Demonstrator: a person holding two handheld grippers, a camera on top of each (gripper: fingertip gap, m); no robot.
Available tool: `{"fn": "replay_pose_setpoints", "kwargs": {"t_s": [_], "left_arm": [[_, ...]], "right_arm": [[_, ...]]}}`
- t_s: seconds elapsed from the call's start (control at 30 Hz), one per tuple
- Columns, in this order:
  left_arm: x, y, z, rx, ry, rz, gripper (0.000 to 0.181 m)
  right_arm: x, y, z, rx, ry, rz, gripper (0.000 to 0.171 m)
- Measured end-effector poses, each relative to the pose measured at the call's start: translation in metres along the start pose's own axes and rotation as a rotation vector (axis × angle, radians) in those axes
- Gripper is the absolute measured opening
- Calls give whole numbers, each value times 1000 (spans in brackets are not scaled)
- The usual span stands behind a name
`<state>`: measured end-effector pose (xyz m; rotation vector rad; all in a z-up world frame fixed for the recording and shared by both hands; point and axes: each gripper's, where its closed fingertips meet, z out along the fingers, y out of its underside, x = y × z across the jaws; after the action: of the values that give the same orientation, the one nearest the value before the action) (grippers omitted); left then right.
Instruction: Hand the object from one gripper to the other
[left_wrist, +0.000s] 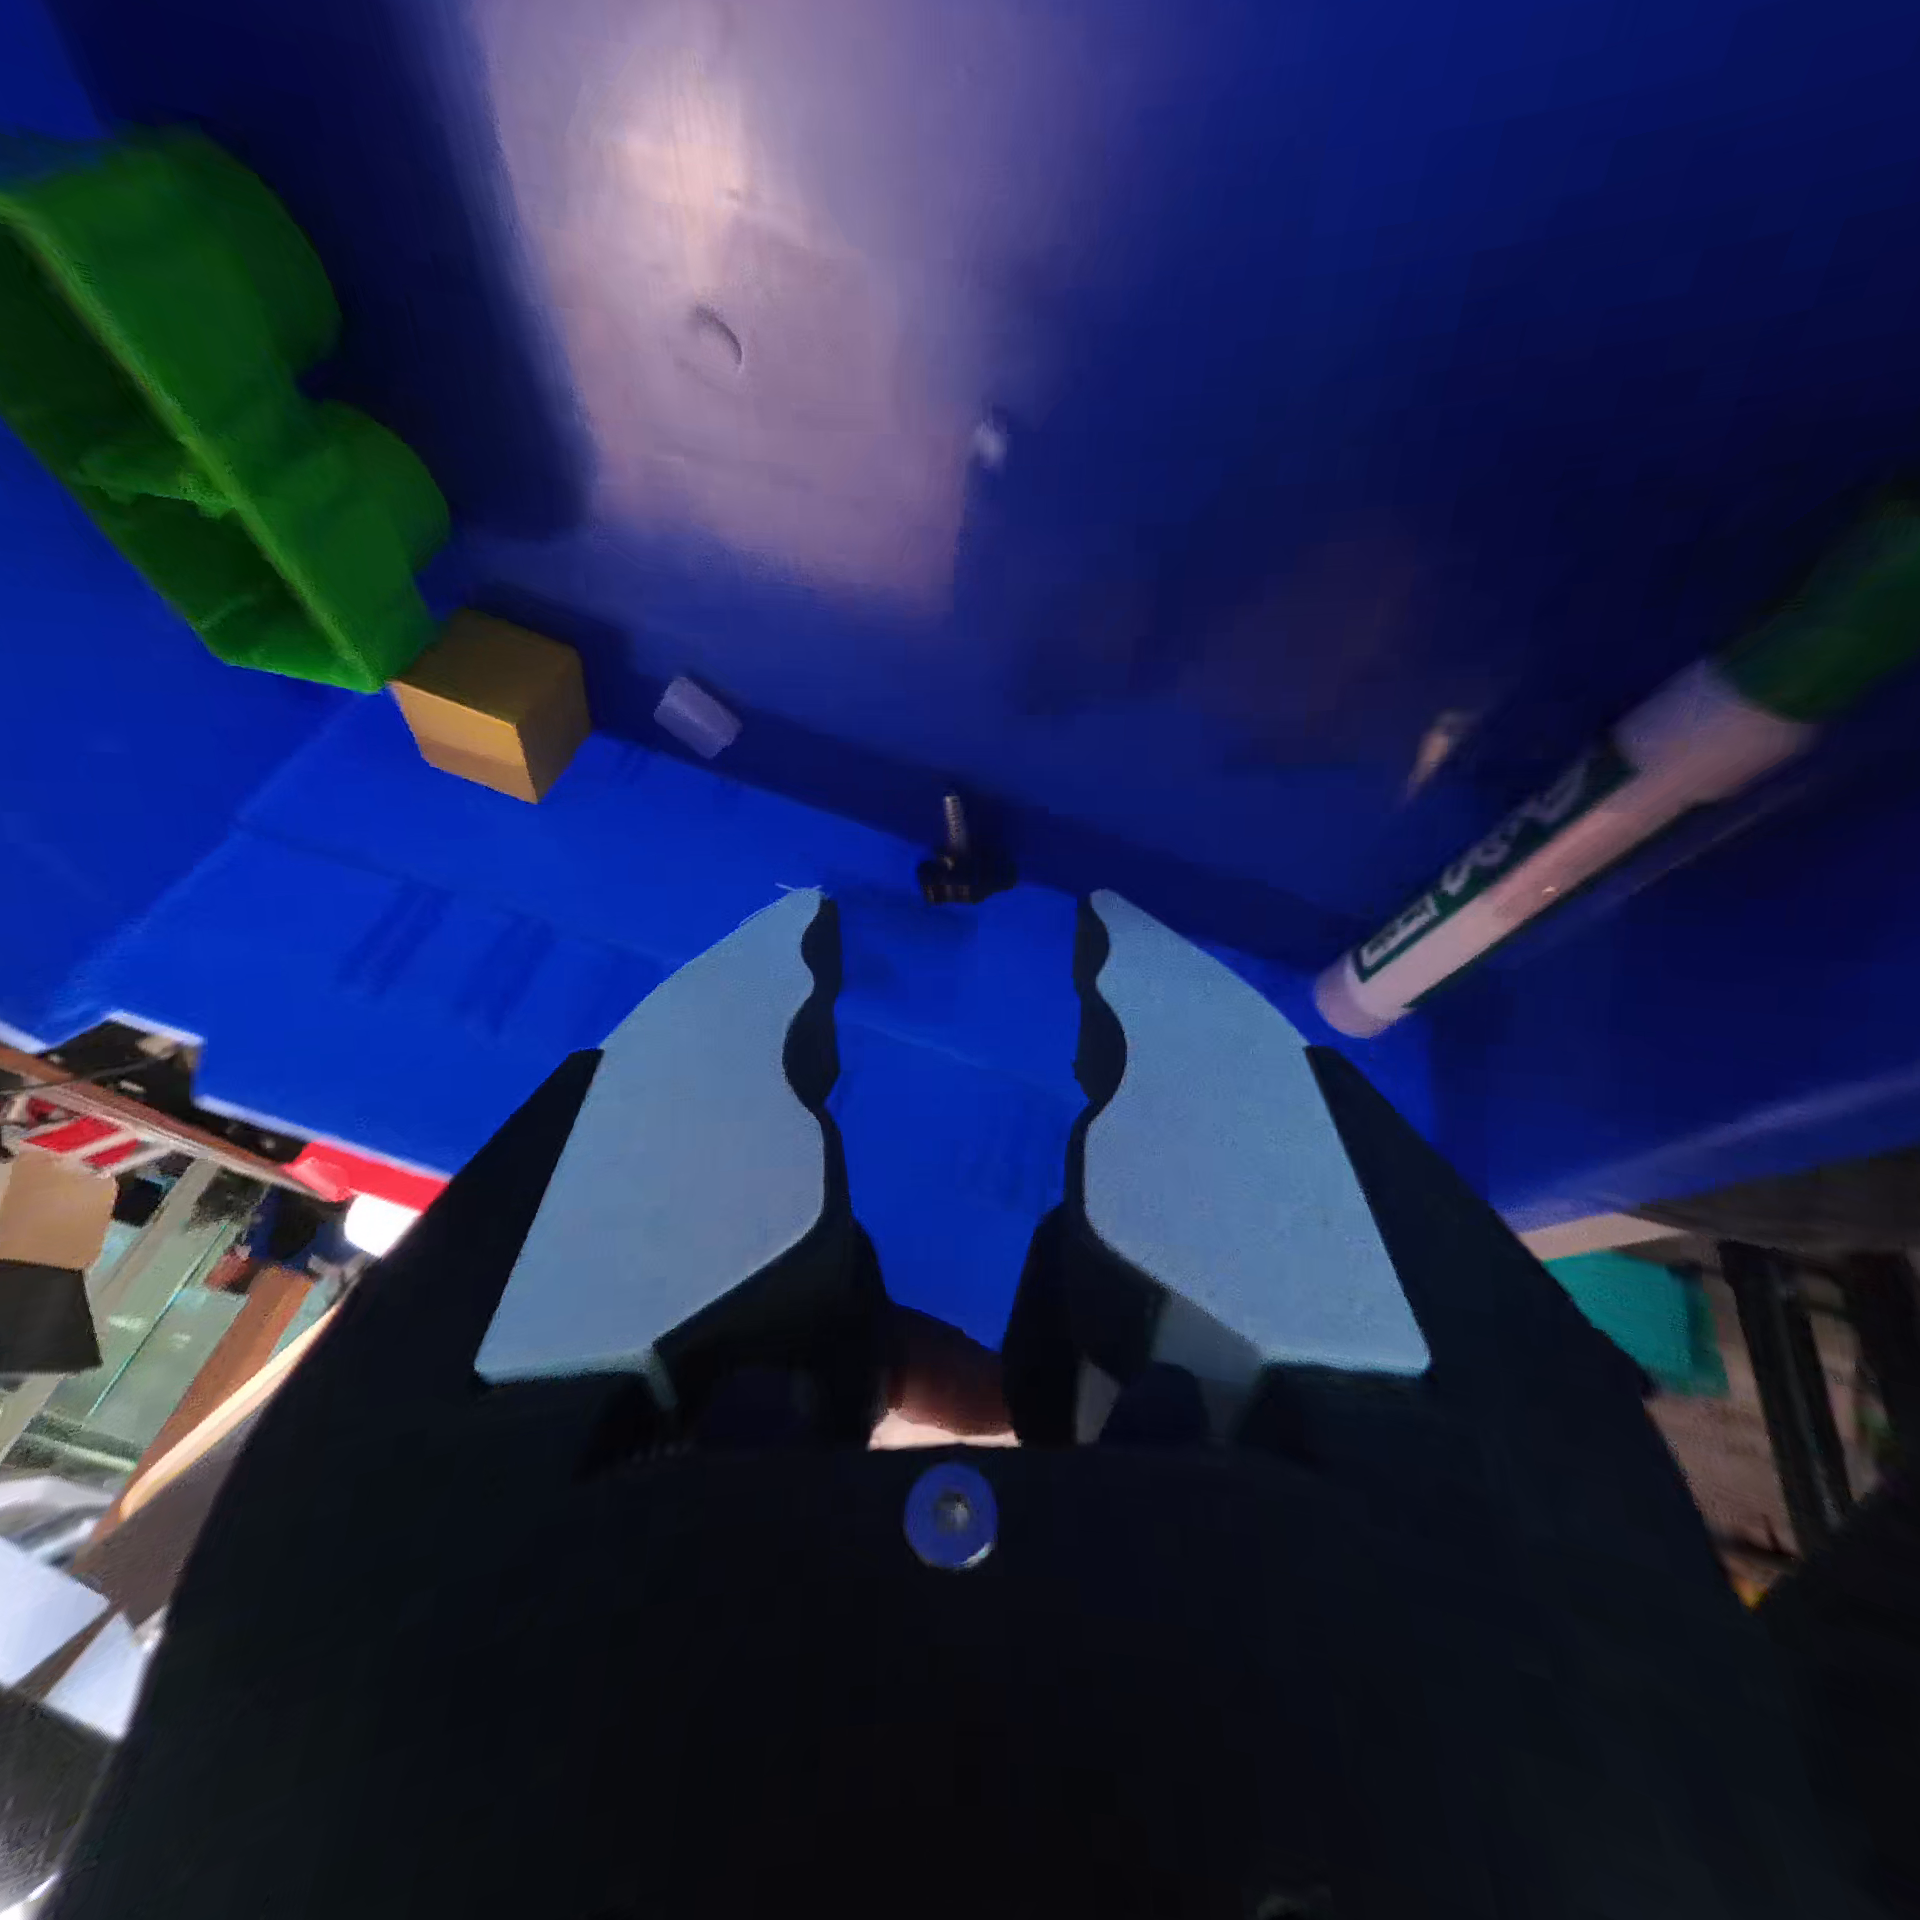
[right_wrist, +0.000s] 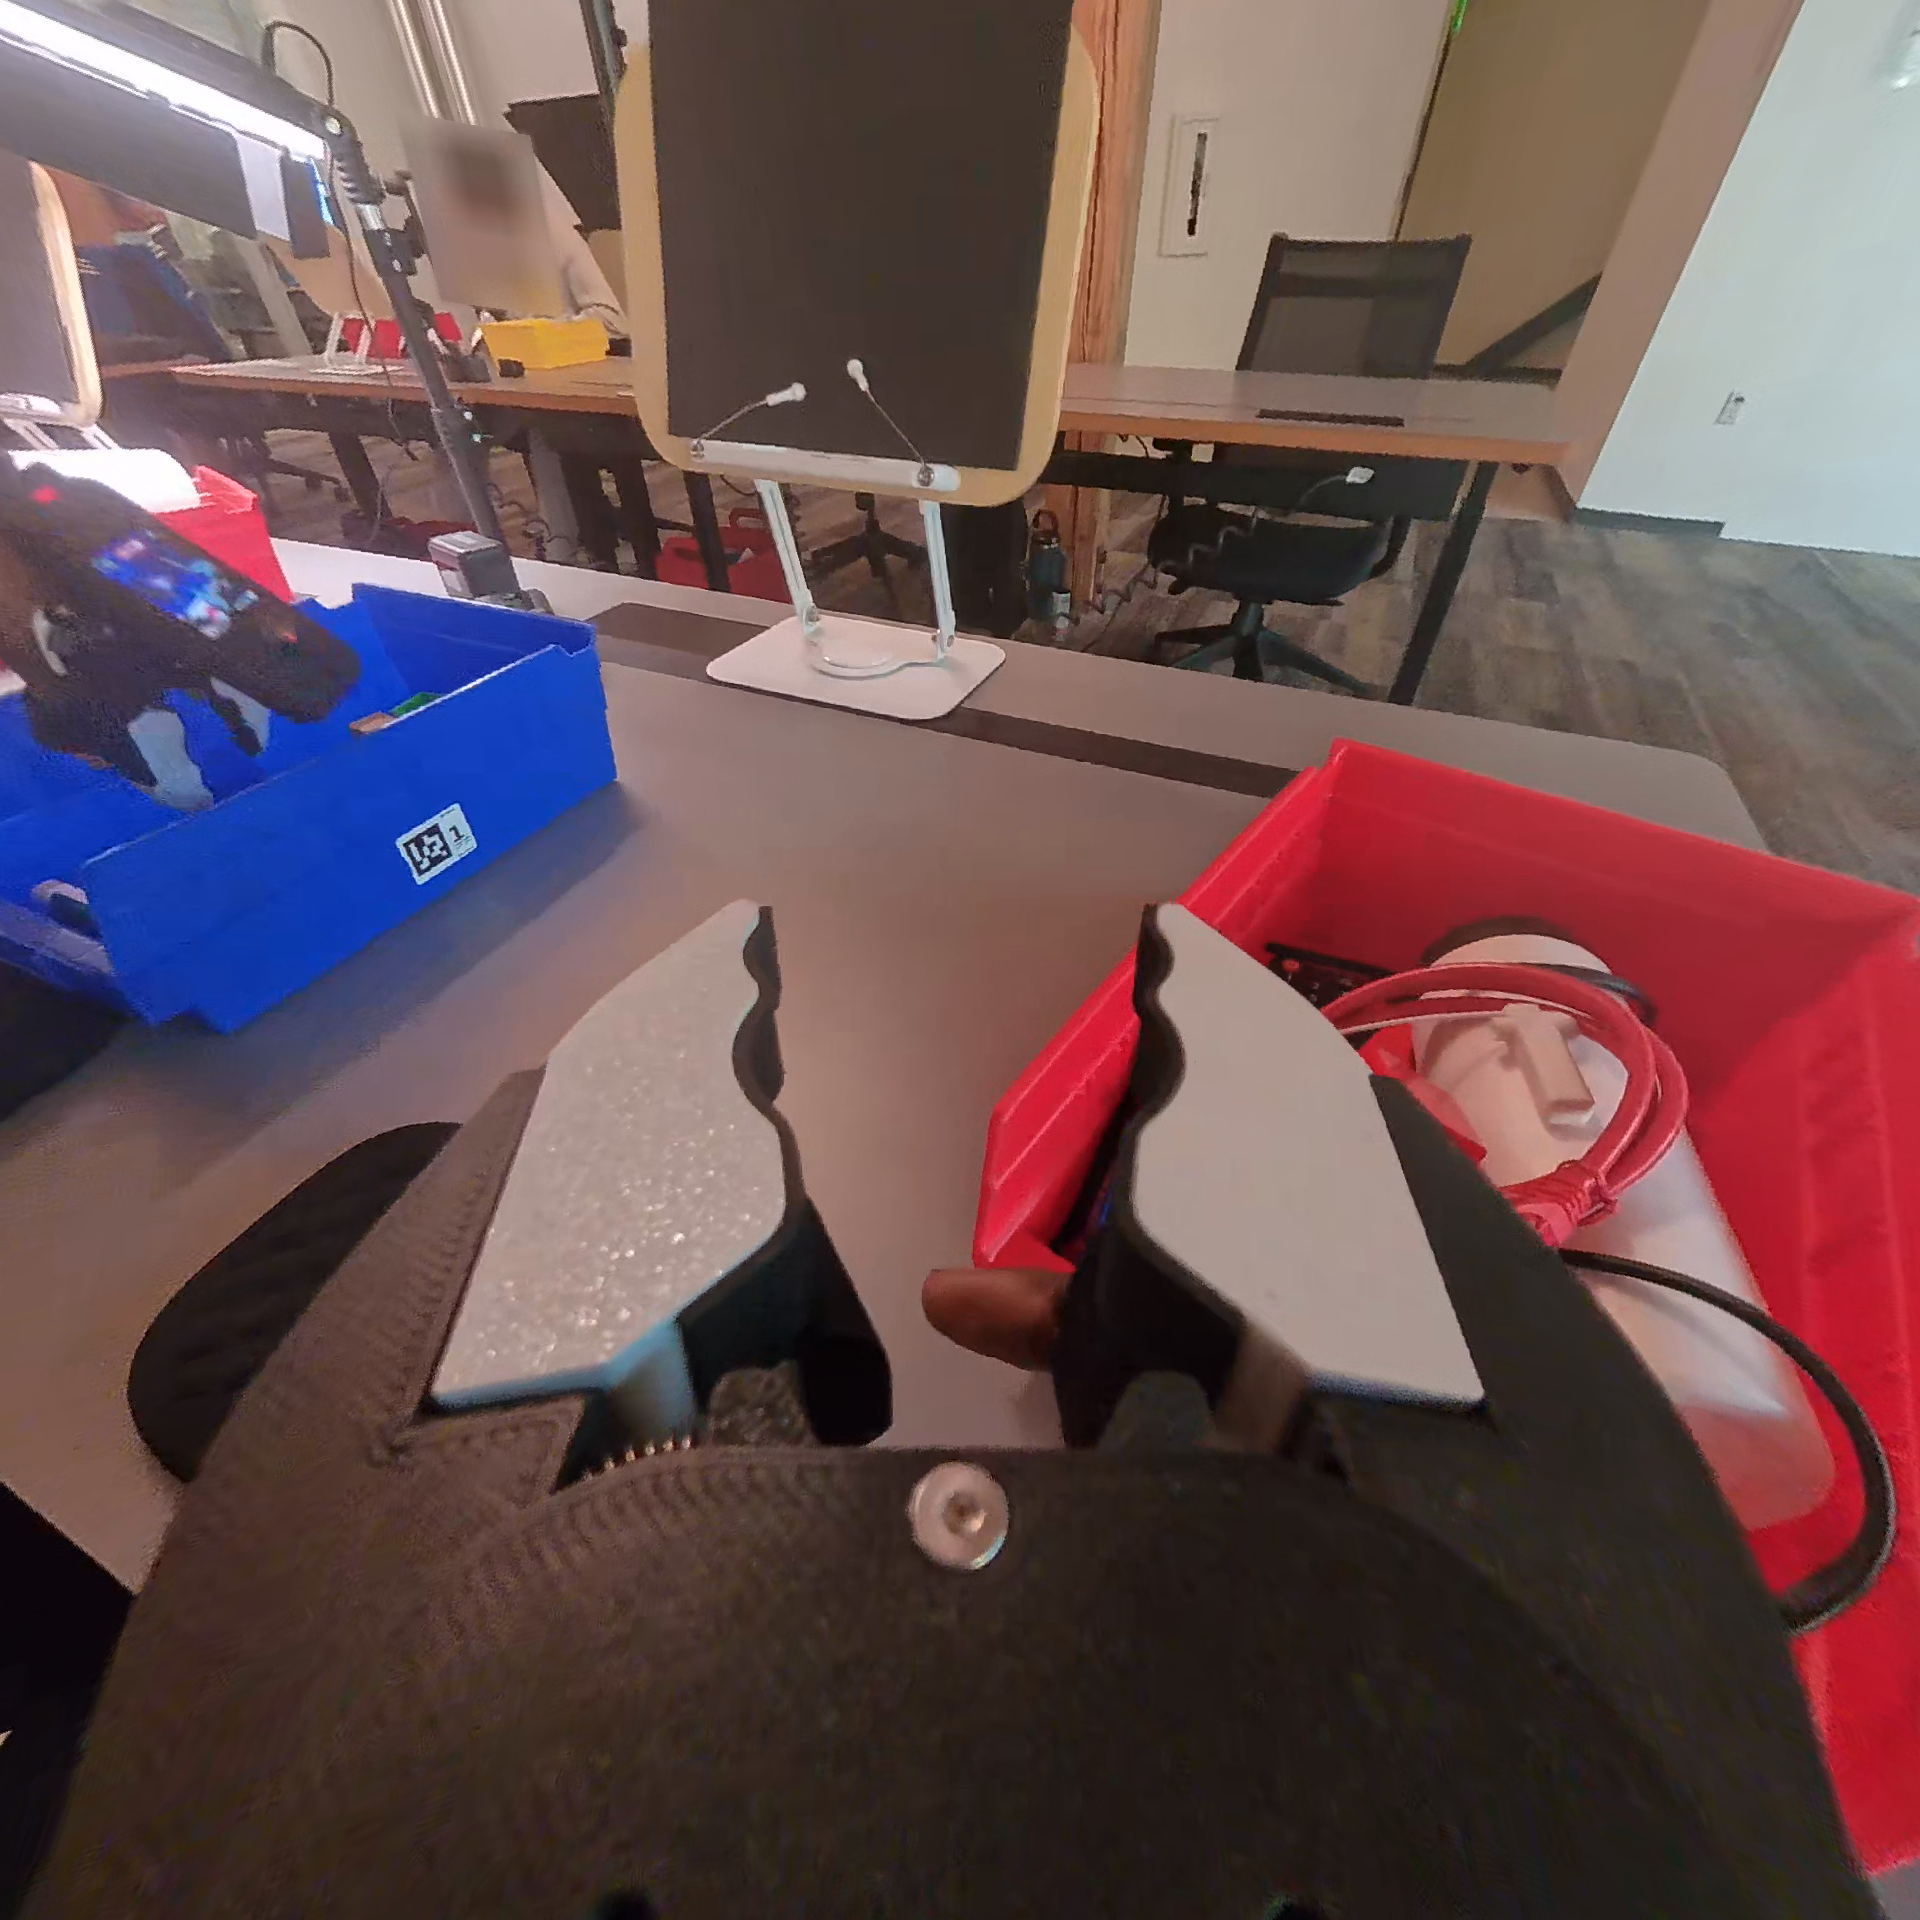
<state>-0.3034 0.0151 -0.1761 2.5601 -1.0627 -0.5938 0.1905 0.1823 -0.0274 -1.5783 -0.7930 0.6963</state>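
My left gripper is open and empty, reaching down into the blue bin. Just beyond its fingertips a small black screw lies on the bin floor. A yellow block, a green plastic part, a small pale piece and a white marker with a green cap also lie in the bin. My right gripper is open and empty above the grey table, beside the red bin. The left gripper shows in the right wrist view, inside the blue bin.
The red bin holds a red cable, a white bottle-like object and a black cord. A dark panel on a white stand stands at the table's back edge. Desks and chairs lie beyond. The grippers' ends are close to 55 cm from one another. My left gripper is the nearer one to the small pale piece: about 6 cm, against 55 cm.
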Motion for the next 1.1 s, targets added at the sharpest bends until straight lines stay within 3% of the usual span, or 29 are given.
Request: {"fn": "replay_pose_setpoints", "kwargs": {"t_s": [0.03, 0.33, 0.53, 0.6, 0.73, 0.87, 0.93, 1.0, 1.1], "left_arm": [[2, 2, 6, -30, 20, 4, 42], [3, 13, 35, -78, 77, -5, 29], [5, 11, 18, 64, 72, -54, 23], [3, 2, -7, 228, 31, -99, 22], [7, -32, -95, 794, -81, -179, 22], [32, -50, -212, 1389, -354, -231, 23], [57, -50, -258, 1605, -503, -266, 23], [86, -53, -289, 1761, -619, -299, 23], [121, -63, -309, 1774, -837, -263, 22]], "right_arm": [[-1, -2, 0, 7, 1, -5, 66], [-6, -7, 1, 36, -15, -38, 62], [-10, -9, 1, 37, -15, -61, 61], [-15, -10, 1, 35, -29, -56, 60], [-37, -18, 1, 42, -114, 3, 53], [-80, -39, -2, 132, -264, 26, 44], [-109, -48, -5, 175, -353, 15, 40], [-142, -54, -7, 207, -437, -12, 35], [-191, -56, -11, 227, -549, -68, 30]]}}
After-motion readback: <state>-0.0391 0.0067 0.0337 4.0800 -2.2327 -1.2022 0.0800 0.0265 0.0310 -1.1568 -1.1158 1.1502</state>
